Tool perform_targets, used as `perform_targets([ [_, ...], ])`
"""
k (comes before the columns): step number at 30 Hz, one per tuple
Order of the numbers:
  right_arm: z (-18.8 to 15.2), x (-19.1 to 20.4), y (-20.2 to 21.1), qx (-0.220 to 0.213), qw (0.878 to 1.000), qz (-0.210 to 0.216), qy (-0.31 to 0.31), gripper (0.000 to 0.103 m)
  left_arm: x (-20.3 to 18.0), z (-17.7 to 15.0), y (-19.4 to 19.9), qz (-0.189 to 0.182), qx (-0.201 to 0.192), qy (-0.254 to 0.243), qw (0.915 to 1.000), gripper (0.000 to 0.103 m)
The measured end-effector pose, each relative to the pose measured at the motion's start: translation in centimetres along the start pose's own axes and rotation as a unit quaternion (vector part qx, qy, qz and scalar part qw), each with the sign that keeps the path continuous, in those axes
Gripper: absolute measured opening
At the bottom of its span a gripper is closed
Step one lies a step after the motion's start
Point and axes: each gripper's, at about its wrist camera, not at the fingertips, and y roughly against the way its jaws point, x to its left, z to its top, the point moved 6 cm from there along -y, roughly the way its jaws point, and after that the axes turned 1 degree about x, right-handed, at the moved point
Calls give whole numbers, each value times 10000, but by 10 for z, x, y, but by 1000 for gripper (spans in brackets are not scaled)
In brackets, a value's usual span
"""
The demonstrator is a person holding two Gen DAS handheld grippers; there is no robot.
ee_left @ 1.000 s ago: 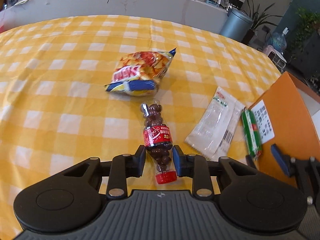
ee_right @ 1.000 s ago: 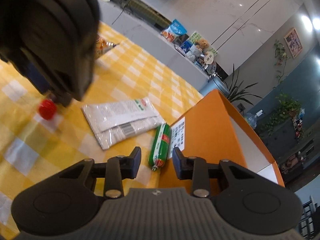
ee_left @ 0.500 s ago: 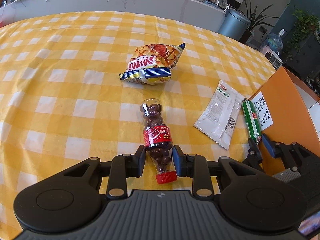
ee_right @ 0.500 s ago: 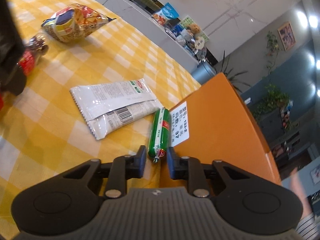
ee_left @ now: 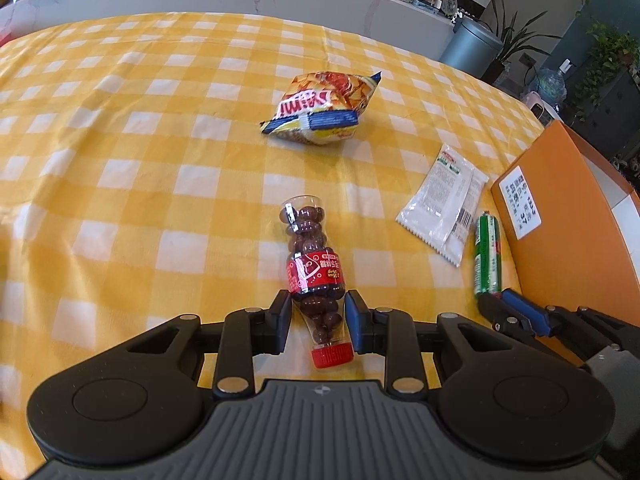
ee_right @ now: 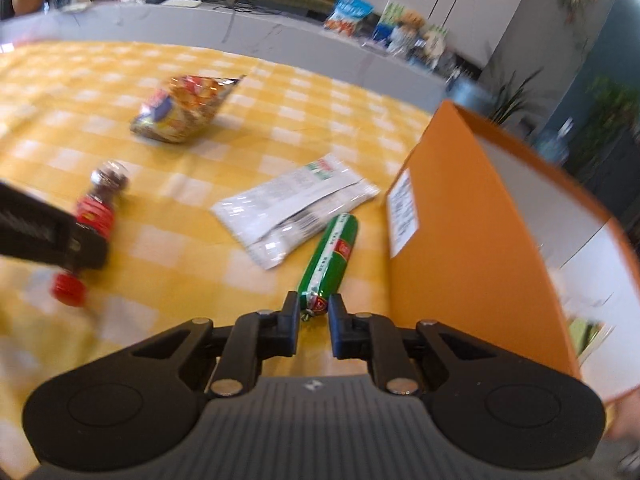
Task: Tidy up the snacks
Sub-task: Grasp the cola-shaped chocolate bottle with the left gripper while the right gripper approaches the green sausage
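Right tool now pinching the crimped end of the glossy green sausage stick beside the orange cardboard box, left tool clamping clear plastic bottle of brown chocolate balls on yellow checked table.

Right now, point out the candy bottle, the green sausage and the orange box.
candy bottle (ee_left: 315,274), left wrist view, on its red label.
green sausage (ee_right: 333,255), right wrist view, on its wrapper's middle.
orange box (ee_right: 460,240), right wrist view, on its near side wall.
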Motion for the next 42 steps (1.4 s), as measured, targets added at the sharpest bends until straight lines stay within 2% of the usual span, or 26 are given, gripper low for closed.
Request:
perform_targets([
  [2, -2, 1, 8, 55, 9992, 312, -227, 0, 2, -4, 4, 37, 5, 19, 10000, 32],
  [5, -7, 7, 12, 257, 9962, 729, -406, 0, 6, -10, 9, 87, -15, 81, 9999, 32],
  [8, -11, 10, 15, 227, 9968, 661, -395, 1, 9, -11, 11, 103, -65, 129, 9998, 32],
  [9, -11, 8, 17, 207, 9963, 673, -488, 4, 9, -11, 11, 104, -88, 143, 9998, 33],
  [12, -4, -6, 22, 36, 9927, 697, -987, 37, 8, -10, 9, 132, -154, 110, 9997, 33],
  [13, 0, -9, 23, -47, 9915, 657, -1124, 38, 7, -9, 9, 148, -168, 88, 9997, 33],
  [17, 17, -16, 10, -126, 9884, 387, -1461, 39, 7, -7, 7, 156, -169, 49, 9997, 33],
  [20, 25, -19, -6, 9, 9836, 252, -1784, 39, 9, -5, 6, 156, -166, 53, 9997, 34],
  [23, 30, -18, -22, 203, 9826, 32, -1847, 39, 8, -3, 4, 168, -162, 55, 9997, 34],
  [27, 28, -19, -39, 641, 9725, 283, -2222, 39, 5, 0, 0, 274, -189, -7, 9994, 36],
  [29, 29, -17, -39, 586, 9733, 296, -2197, 38, 4, 1, -1, 344, -193, -14, 9992, 41],
  [32, 28, -14, -40, 565, 9771, 302, -2030, 37, 2, 2, -3, 440, -213, -90, 9988, 41],
  [34, 27, -15, -39, 551, 9783, 309, -1972, 30, 0, 1, -4, 519, -229, -186, 9982, 41],
  [36, 26, -16, -38, 547, 9787, 354, -1945, 30, -2, 1, -5, 604, -253, -275, 9975, 40],
  [37, 26, -16, -38, 549, 9789, 379, -1932, 30, -3, 0, -5, 605, -270, -316, 9973, 36],
  [42, 21, -15, -31, 547, 9797, 537, -1851, 27, -3, -3, -3, 607, -311, -314, 9972, 35],
])
